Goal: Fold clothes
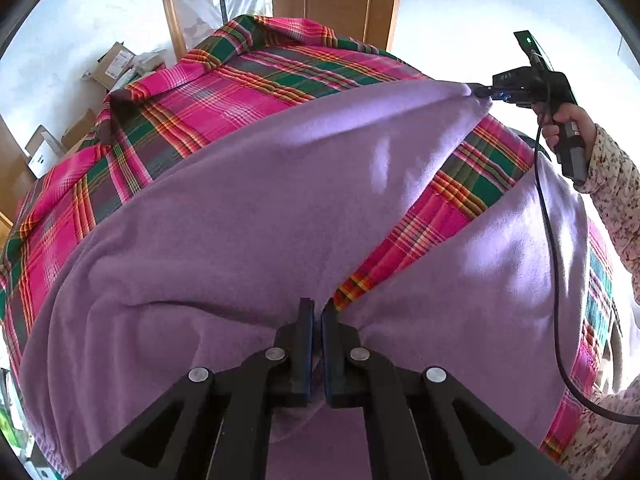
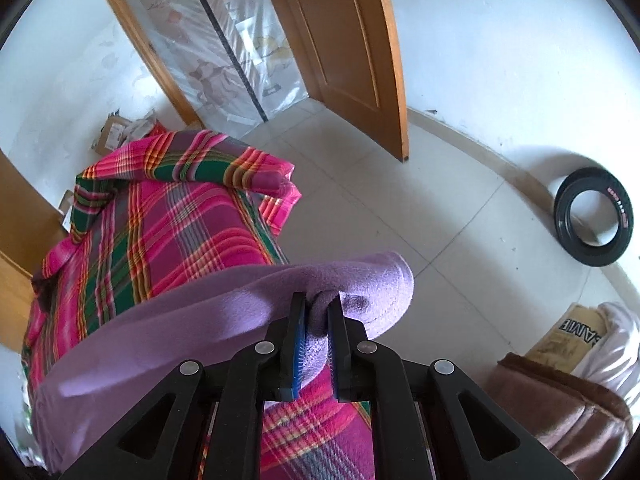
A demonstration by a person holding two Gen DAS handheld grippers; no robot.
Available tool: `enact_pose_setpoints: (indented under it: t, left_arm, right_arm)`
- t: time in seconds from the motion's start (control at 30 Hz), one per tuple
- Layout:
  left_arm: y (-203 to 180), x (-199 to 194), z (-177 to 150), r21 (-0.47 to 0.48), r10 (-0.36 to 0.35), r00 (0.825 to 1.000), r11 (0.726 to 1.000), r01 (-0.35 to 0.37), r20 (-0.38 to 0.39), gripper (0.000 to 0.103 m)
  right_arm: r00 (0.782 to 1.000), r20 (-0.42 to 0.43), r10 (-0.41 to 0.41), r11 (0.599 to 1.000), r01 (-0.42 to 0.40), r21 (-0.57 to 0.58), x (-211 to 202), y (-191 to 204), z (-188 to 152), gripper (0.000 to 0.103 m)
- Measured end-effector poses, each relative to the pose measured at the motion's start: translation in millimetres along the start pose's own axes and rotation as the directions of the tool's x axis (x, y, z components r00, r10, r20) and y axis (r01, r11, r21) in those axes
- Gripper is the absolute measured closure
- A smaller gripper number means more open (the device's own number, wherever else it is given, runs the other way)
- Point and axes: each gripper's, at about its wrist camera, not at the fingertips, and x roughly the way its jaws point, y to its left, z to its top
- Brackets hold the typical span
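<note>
Across a surface draped in a pink, green and orange plaid cloth point(image 1: 224, 92), a lilac fleece garment point(image 1: 240, 208) is lying spread out, with a band of the plaid showing through a diagonal gap between two sections of the fleece. Whether the draped surface is a counter or a bed cannot be told. At the near edge, the left tongs point(image 1: 316, 312) are pressing together on a pinch of the fleece, the blue-padded fingers point(image 1: 306, 344) nearly meeting with fabric bunching between them. Over at the far right corner, the right tongs point(image 2: 318, 308) are clamping a gathered fold of the same fleece, a hem flap curling over the tips and hanging past the edge of the plaid surface. In the left wrist view, the right tongs point(image 1: 486, 92) are pulling that corner into a taut point, and a hand point(image 1: 566, 128) in a floral-print sleeve point(image 1: 612, 184) is gripping the black handle, a black cable point(image 1: 550, 240) trailing down from it. Beyond the plaid surface, the right wrist view is showing a pale tiled floor point(image 2: 380, 208), an open brown wooden door point(image 2: 352, 40), a black rubber tyre point(image 2: 592, 220) leaning by the white wall, and cardboard boxes point(image 2: 120, 132) heaped in the far left corner.
</note>
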Motion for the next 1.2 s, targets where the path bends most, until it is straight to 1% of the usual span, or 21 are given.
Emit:
enact_pose_setpoints:
  t: [0.07, 0.13, 0.17, 0.2, 0.3, 0.37, 0.43, 0.5, 0.63, 0.67, 0.73, 0.77, 0.8, 0.83, 0.87, 0.9, 1.0, 1.17, 1.2]
  left_arm:
    - [-1.3, 1.5, -0.1, 0.005, 0.001, 1.0, 1.0, -0.001, -0.007, 0.099]
    - [-3.5, 1.6, -0.9, 0.013, 0.002, 1.0, 1.0, -0.002, -0.011, 0.099]
    - [-4.5, 1.0, -1.0, 0.017, 0.002, 1.0, 1.0, -0.001, -0.01, 0.099]
    - [-4.9, 0.5, -1.1, 0.019, 0.0, 1.0, 1.0, 0.0, -0.009, 0.099]
    - [-3.7, 0.0, -0.5, 0.016, -0.005, 1.0, 1.0, 0.005, -0.008, 0.099]
    - [-3.3, 0.1, 0.4, 0.015, -0.005, 1.0, 1.0, 0.005, -0.008, 0.099]
    - [-2.9, -0.3, 0.7, 0.012, -0.005, 1.0, 1.0, 0.005, -0.007, 0.099]
    - [-2.2, -0.3, 0.3, 0.005, -0.007, 1.0, 1.0, 0.007, -0.007, 0.099]
    - [-1.5, -0.2, 0.5, -0.005, -0.007, 1.0, 1.0, 0.007, -0.008, 0.099]
    - [-1.7, -0.4, 0.8, -0.006, -0.006, 1.0, 1.0, 0.006, -0.007, 0.099]
    - [-1.7, -1.4, 1.1, -0.009, -0.006, 1.0, 1.0, 0.006, -0.005, 0.099]
    - [-1.6, -2.0, 1.1, -0.01, -0.006, 1.0, 1.0, 0.006, -0.003, 0.099]
    - [-1.5, -2.5, 1.0, -0.011, -0.007, 1.0, 1.0, 0.007, -0.002, 0.099]
    - [-1.4, -2.7, 1.1, -0.011, -0.006, 1.0, 1.0, 0.006, -0.001, 0.099]
    - [-1.4, -2.6, 1.1, -0.012, -0.006, 1.0, 1.0, 0.006, -0.001, 0.099]
    - [-1.5, -2.2, 1.1, -0.012, -0.006, 1.0, 1.0, 0.006, -0.002, 0.099]
    - [-2.4, -2.6, 1.0, -0.012, -0.006, 1.0, 1.0, 0.006, -0.003, 0.099]
    - [-2.3, -7.0, 0.7, -0.009, -0.014, 1.0, 1.0, 0.014, 0.002, 0.099]
    - [-2.6, -7.7, 0.2, -0.006, -0.015, 1.0, 1.0, 0.015, 0.002, 0.099]
  right_arm:
    - [0.997, 0.022, -0.075, 0.997, 0.074, 0.009, 2.2, -4.3, 5.0, 0.089]
    - [0.992, 0.021, -0.121, 0.992, 0.12, 0.038, 3.6, -12.6, 8.0, 0.088]
    - [0.995, 0.013, -0.103, 0.993, 0.102, 0.059, 3.9, -17.0, 8.5, 0.086]
    - [0.998, 0.005, -0.067, 0.994, 0.066, 0.083, 3.6, -22.0, 8.0, 0.086]
    - [1.0, -0.004, -0.019, 0.994, 0.019, 0.104, -2.0, -30.5, 3.6, 0.086]
    - [0.997, -0.033, 0.064, 0.989, -0.059, 0.139, -5.5, -36.4, -2.8, 0.086]
    - [0.986, -0.062, 0.156, 0.972, -0.142, 0.186, -7.9, -40.2, -11.0, 0.085]
    - [0.97, -0.081, 0.23, 0.948, -0.204, 0.245, -8.1, -47.0, -19.6, 0.079]
    - [0.959, -0.109, 0.263, 0.924, -0.218, 0.316, 0.1, -48.6, -31.0, 0.077]
    - [0.953, -0.102, 0.287, 0.912, -0.238, 0.334, 1.8, -49.0, -31.4, 0.075]
    - [0.937, -0.082, 0.341, 0.883, -0.289, 0.369, 4.8, -49.9, -31.0, 0.075]
    - [0.932, -0.074, 0.356, 0.876, -0.305, 0.375, 6.0, -49.0, -30.4, 0.075]
    - [0.933, -0.073, 0.352, 0.878, -0.303, 0.37, 6.2, -46.8, -29.2, 0.075]
    - [0.936, -0.073, 0.344, 0.883, -0.297, 0.363, 6.3, -44.5, -28.0, 0.079]
    - [0.939, -0.073, 0.337, 0.888, -0.291, 0.356, 6.4, -42.1, -26.8, 0.094]
    - [0.938, -0.071, 0.339, 0.888, -0.294, 0.353, 5.4, -42.4, -26.3, 0.097]
    - [0.948, -0.043, 0.315, 0.901, -0.285, 0.327, -5.5, -43.5, -26.4, 0.097]
    - [0.947, 0.01, 0.322, 0.901, -0.309, 0.304, -28.1, -44.5, -23.5, 0.097]
    - [0.95, -0.002, 0.313, 0.904, -0.297, 0.308, -27.8, -45.2, -23.5, 0.097]
